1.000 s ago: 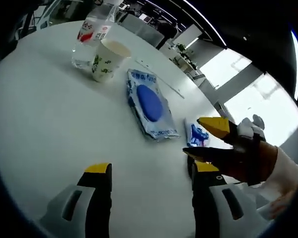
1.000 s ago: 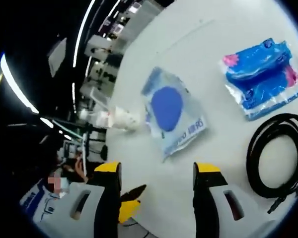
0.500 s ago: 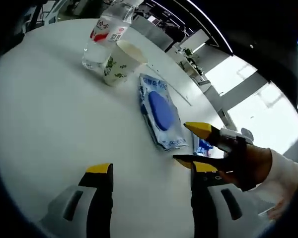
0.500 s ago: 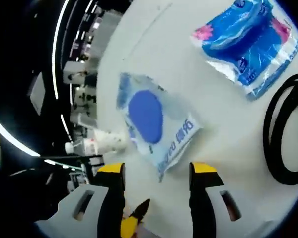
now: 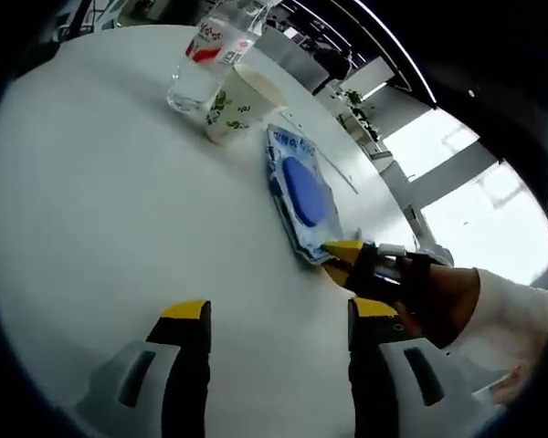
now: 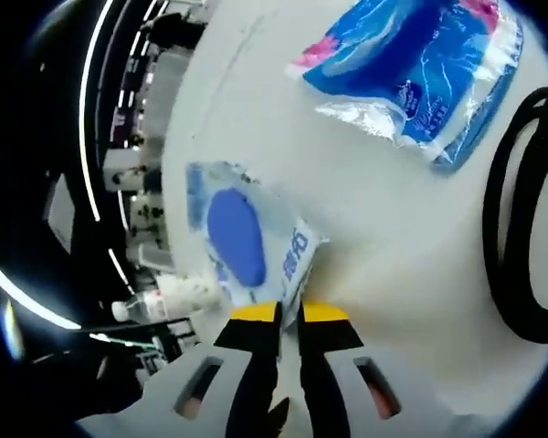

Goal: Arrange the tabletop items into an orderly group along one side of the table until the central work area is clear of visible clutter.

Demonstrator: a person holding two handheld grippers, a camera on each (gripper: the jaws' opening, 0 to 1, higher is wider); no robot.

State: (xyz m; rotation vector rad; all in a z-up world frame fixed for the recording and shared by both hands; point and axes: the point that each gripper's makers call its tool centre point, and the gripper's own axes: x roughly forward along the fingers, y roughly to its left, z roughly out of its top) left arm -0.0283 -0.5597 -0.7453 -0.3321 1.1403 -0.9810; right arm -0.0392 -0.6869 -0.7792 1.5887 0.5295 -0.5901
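A clear packet with a blue disc [image 5: 300, 192] lies flat on the white table [image 5: 100, 210]. My right gripper [image 6: 289, 313] is shut on the packet's near corner [image 6: 299, 265]; it enters the left gripper view from the right [image 5: 345, 257], held by a gloved hand. My left gripper [image 5: 270, 312] hovers open over bare table, short of the packet. Beyond the packet stand a paper cup [image 5: 235, 105] and a water bottle [image 5: 208, 57]. A blue tissue pack [image 6: 420, 64] and a black coiled cable [image 6: 521, 219] lie to the right.
The round white table's far edge curves behind the bottle. Office desks and ceiling lights lie beyond. A thin line [image 5: 324, 164] runs along the table by the packet.
My right gripper moved forward to the packet and closed on its near corner. The left gripper's view shifted slightly; its jaws stayed open.
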